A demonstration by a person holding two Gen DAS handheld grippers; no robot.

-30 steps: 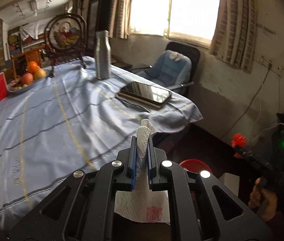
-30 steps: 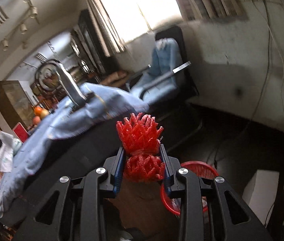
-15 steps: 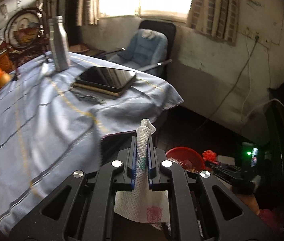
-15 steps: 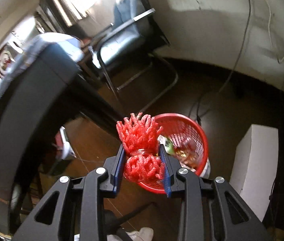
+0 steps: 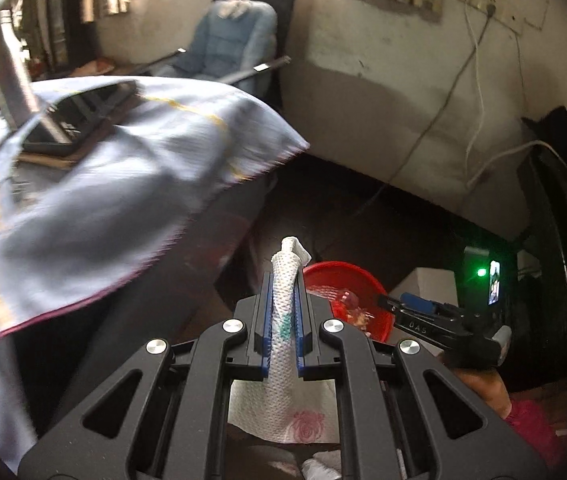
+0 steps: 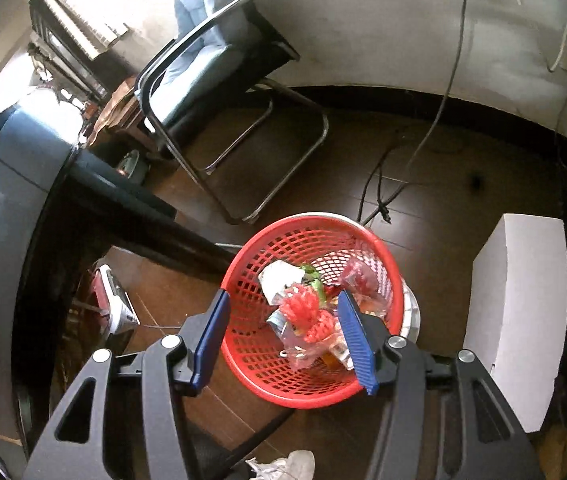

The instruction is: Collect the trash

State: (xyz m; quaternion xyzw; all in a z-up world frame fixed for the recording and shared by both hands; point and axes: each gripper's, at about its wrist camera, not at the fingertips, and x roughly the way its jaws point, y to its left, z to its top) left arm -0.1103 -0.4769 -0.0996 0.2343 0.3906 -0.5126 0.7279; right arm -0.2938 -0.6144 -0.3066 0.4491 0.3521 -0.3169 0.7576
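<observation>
Between the closed jaws of the left gripper (image 5: 283,312): crumpled paper towel (image 5: 283,360), pinched mid-length, top poking past the fingertips, printed tail hanging below. Likely very light, soft and compressible; prone to tearing or slipping if grasped by a loose corner, so best held at the bunched middle as shown. Over the red mesh basket (image 6: 251,344) on the floor: right gripper (image 6: 283,340), jaws spread wide and empty. Inside the basket, among wrappers: red foam net (image 6: 307,312), springy and light.
</observation>
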